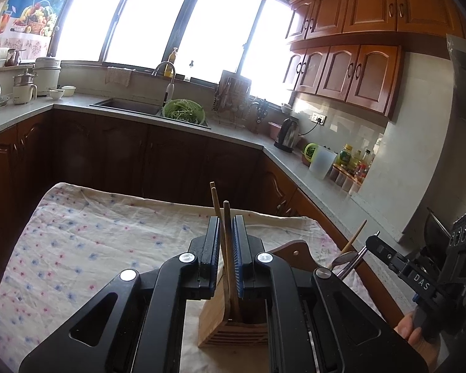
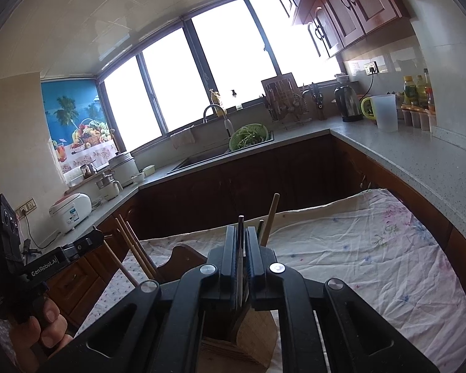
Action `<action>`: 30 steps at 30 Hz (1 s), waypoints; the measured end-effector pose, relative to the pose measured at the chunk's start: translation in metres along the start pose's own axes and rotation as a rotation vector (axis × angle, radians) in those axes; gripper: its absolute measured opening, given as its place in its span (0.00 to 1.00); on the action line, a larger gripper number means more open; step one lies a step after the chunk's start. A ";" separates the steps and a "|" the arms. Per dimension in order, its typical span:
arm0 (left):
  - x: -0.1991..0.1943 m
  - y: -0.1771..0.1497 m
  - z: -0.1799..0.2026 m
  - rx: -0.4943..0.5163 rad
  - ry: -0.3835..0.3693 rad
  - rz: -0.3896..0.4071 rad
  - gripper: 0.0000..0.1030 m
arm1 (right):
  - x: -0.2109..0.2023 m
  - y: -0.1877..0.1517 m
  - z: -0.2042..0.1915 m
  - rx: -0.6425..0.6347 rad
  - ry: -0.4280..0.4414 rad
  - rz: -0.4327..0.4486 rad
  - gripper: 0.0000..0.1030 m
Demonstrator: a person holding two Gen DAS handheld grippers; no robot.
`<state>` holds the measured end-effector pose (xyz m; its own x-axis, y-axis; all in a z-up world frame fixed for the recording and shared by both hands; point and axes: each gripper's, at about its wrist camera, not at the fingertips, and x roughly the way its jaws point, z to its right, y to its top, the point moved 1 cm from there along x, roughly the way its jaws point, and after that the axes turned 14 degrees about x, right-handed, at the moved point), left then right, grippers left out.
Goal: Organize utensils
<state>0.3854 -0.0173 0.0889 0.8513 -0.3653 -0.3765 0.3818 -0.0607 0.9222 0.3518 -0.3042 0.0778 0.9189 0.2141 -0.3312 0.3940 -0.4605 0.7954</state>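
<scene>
A table covered with a floral cloth (image 1: 93,239) stands in a kitchen, and a slotted wooden utensil holder (image 1: 233,323) sits on it at the near edge.

The left gripper (image 1: 226,242) hovers right over the holder. A pair of wooden chopsticks (image 1: 225,236) stands upright between its blue-padded jaws, lower ends down in the holder. The jaws are slightly apart — a thin gap shows beside the sticks, so they look loosely framed rather than pinched.

The right gripper (image 2: 241,248) is just to the right, also over the holder (image 2: 258,335). Its jaws are nearly together on a thin dark-handled metal utensil (image 2: 240,248) that stands upright between them. Whether the pads press on it cannot be told. Seen from the left camera, this utensil has a metal spoon bowl (image 1: 341,259).

A wooden-handled utensil (image 2: 271,217) leans behind the right gripper. A hand (image 2: 43,326) grips the left tool's handle — counters, sink (image 1: 127,107) and windows lie beyond.
</scene>
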 end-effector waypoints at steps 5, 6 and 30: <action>-0.004 -0.009 -0.007 -0.045 0.031 0.004 0.46 | -0.007 -0.002 0.002 0.012 0.002 0.007 0.31; -0.003 -0.011 -0.008 -0.050 0.036 -0.003 0.51 | -0.009 -0.002 0.002 0.015 0.008 0.012 0.44; -0.076 -0.060 -0.001 -0.014 0.174 -0.095 0.99 | -0.063 -0.027 0.000 0.017 0.069 -0.028 0.92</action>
<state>0.2983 0.0146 0.0616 0.8600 -0.1921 -0.4728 0.4677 -0.0743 0.8808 0.2828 -0.3051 0.0771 0.9042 0.2859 -0.3171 0.4206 -0.4678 0.7773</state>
